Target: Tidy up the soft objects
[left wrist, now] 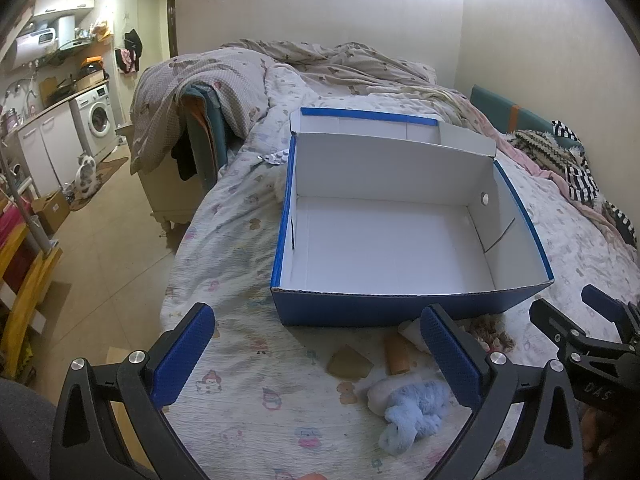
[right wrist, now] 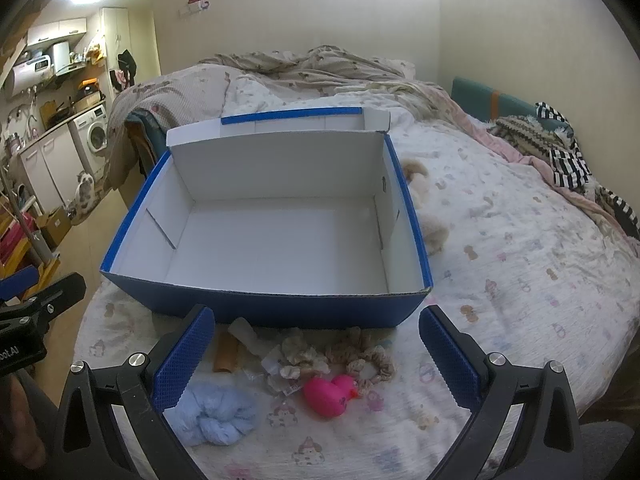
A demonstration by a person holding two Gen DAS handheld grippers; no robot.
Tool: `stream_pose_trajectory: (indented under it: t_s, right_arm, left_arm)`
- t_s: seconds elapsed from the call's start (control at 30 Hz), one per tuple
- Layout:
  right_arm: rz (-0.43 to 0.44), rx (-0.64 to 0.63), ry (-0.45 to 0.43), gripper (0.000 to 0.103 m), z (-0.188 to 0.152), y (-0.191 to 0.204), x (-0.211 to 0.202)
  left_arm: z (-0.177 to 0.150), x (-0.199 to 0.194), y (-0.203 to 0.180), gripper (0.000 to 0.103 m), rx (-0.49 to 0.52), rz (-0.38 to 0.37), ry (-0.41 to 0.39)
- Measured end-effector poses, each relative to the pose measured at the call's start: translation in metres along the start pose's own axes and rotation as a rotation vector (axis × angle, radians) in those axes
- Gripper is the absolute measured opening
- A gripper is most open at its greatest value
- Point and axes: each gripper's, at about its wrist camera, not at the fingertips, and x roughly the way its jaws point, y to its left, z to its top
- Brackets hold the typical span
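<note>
While the blue shoebox (right wrist: 264, 220) sits empty on the bed (right wrist: 520, 264), both tools hover spread wide and empty: left tool (left wrist: 316, 356), right tool (right wrist: 316, 356). Just in front of the shoebox lie a blue plush toy (right wrist: 216, 416), pink rubber duck (right wrist: 330, 394) and scrunchies (right wrist: 360, 356). Crowding there risks a grab catching two items, or bedsheet.
</note>
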Motion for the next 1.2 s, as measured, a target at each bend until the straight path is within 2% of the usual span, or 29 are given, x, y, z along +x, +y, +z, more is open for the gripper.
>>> stream_pose_trajectory:
  t_s: [0.37,0.53,0.6,0.7,0.87,1.03,1.2]
  right_arm:
    - [0.001,0.0,0.005,0.103,-0.001,0.0,0.001]
    - [0.032,0.049,0.05,0.103,0.0,-0.009,0.005]
    - [0.045,0.085,0.082,0.103,0.001,-0.017,0.008]
    - [0.036,0.07,0.107,0.103,0.002,-0.022,0.01]
    - [0.053,0.137,0.216,0.103,-0.007,-0.043,0.025]
    - [0.017,0.263,0.297,0.103,-0.023,-0.066,0.041]
    - [0.012,0.267,0.317,0.103,-0.026,-0.067,0.048]
  left_arm:
    - [0.0,0.0,0.001,0.103,0.002,-0.005,0.002]
    - [-0.002,0.006,0.004,0.103,-0.006,-0.002,0.032]
    - [-0.004,0.013,0.007,0.103,-0.022,-0.004,0.07]
    - [-0.012,0.026,0.011,0.103,-0.032,-0.008,0.149]
    - [-0.024,0.045,0.007,0.103,-0.016,0.002,0.259]
    - [-0.04,0.068,-0.011,0.103,0.02,-0.055,0.385]
    - [-0.054,0.09,-0.037,0.103,0.039,-0.135,0.49]
